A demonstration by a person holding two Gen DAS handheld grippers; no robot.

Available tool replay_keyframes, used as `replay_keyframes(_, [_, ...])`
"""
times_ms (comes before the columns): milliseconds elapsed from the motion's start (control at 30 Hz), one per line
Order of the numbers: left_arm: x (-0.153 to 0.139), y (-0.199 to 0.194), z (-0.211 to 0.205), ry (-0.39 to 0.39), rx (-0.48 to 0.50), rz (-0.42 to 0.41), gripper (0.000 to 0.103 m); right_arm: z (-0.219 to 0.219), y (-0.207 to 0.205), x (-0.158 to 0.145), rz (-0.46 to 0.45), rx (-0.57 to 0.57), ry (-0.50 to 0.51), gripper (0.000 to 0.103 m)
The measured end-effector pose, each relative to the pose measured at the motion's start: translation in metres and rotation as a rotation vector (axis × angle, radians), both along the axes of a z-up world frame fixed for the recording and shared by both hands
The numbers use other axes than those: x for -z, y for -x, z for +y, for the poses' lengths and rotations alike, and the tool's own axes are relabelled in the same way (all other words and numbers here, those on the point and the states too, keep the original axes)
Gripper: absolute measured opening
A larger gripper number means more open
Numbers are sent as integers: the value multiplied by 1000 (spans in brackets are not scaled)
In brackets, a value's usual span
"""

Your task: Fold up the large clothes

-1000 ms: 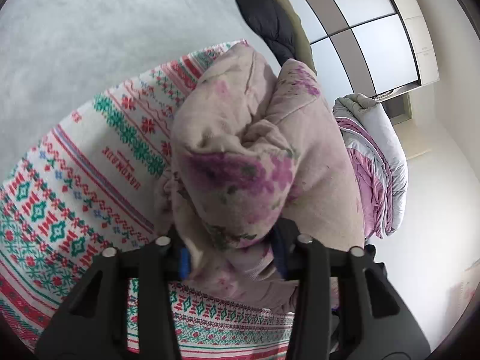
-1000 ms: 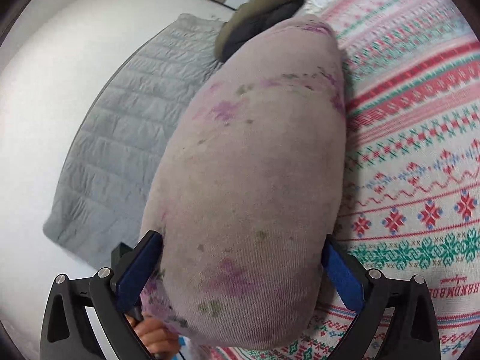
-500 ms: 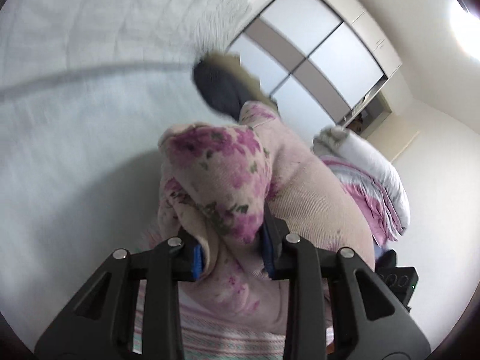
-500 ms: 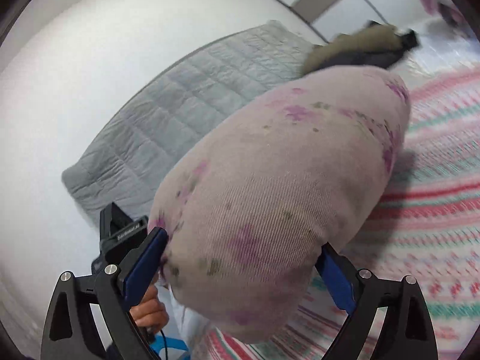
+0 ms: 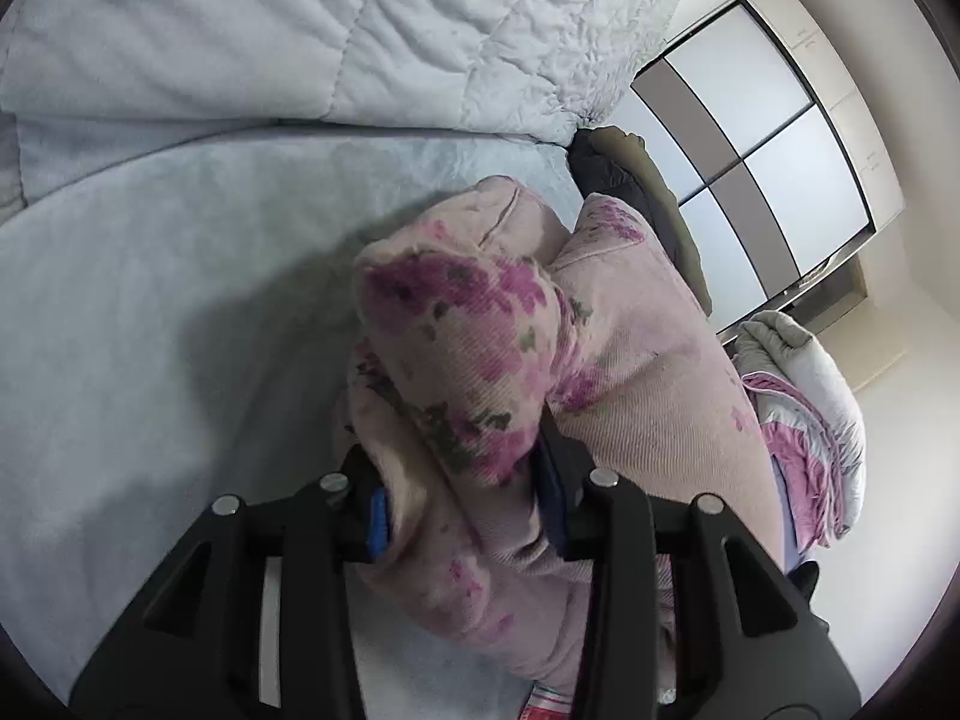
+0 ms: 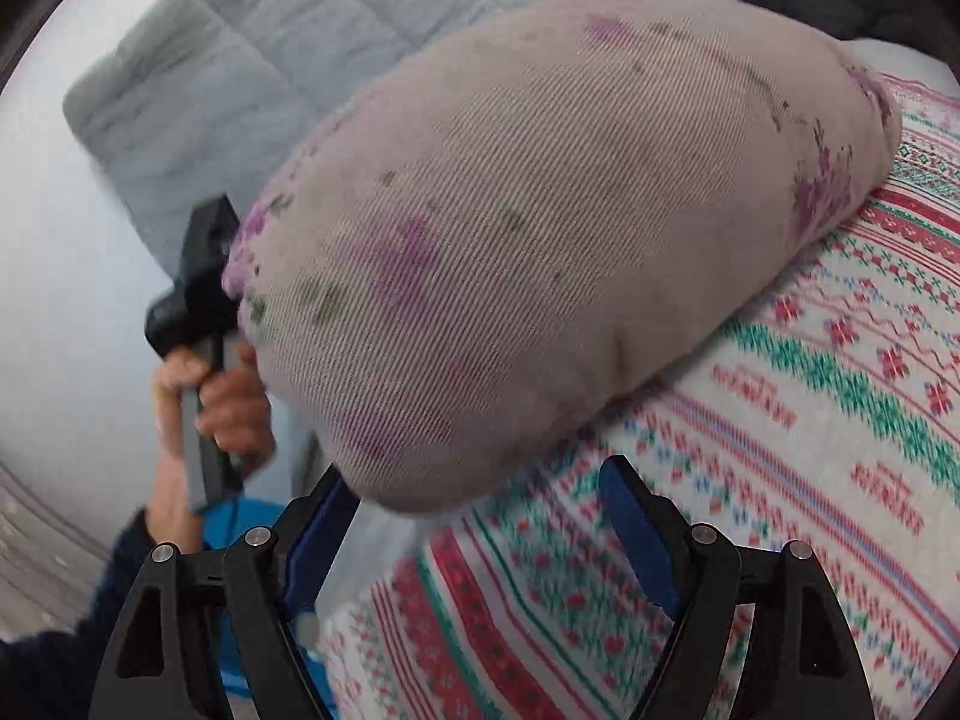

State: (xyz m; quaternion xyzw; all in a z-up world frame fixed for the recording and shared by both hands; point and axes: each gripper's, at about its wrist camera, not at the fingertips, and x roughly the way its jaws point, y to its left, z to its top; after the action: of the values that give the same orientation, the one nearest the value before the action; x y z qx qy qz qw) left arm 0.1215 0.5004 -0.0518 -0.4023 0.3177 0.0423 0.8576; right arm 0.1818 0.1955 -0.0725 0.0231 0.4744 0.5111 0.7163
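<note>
Left wrist view: the left gripper (image 5: 465, 510) is clamped on a thick fold of the pink flowered garment (image 5: 474, 348), its blue pads pressing the bunched cloth from both sides. The garment is rolled into a bulky bundle above a pale grey quilt (image 5: 180, 252), with a dark jacket (image 5: 624, 180) just behind it and a wardrobe (image 5: 762, 138) beyond. In the right wrist view the right gripper (image 6: 474, 516) has its jaws wide apart, the bundle's (image 6: 540, 228) near end just above them and its far end resting on a patterned blanket (image 6: 810, 450). A hand (image 6: 222, 396) grips the other handle at left.
</note>
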Motion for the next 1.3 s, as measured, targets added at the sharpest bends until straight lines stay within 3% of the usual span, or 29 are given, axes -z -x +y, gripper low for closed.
replay_keyframes(133, [-13, -5, -11, -36, -47, 36, 52, -23, 0, -12, 7, 40, 1, 83])
replay_keyframes(200, [-19, 5, -18, -59, -79, 57, 63, -35, -7, -21, 9, 104, 16, 83])
replay_keyframes(367, [-32, 40, -26, -47, -172, 83, 67, -64, 8, -43, -71, 164, 61, 83])
replay_keyframes(467, [-47, 67, -46, -87, -199, 107, 67, -65, 22, -62, -113, 157, 62, 84])
replay_keyframes(567, [-66, 99, -85, -166, -204, 117, 68, -82, 47, -80, -176, 141, 54, 84])
replay_keyframes(700, [-84, 134, -156, -304, -206, 132, 84, -105, 89, -111, -296, 132, 63, 84])
replay_keyframes(800, [-92, 151, -212, -471, -234, 173, 85, -130, 113, -126, -358, 129, 65, 84])
replay_keyframes(900, [-98, 162, -247, -566, -240, 200, 85, -153, 136, -139, -418, 133, 117, 85])
replay_keyframes(1033, [-108, 177, -287, -677, -290, 186, 95, -185, 152, -152, -432, 147, 86, 88])
replay_keyframes(1200, [-109, 186, -323, -787, -341, 192, 98, -224, 160, -130, -434, 215, -22, 92])
replay_keyframes(1300, [-102, 186, -350, -828, -333, 173, 98, -238, 157, -108, -409, 206, 51, 92])
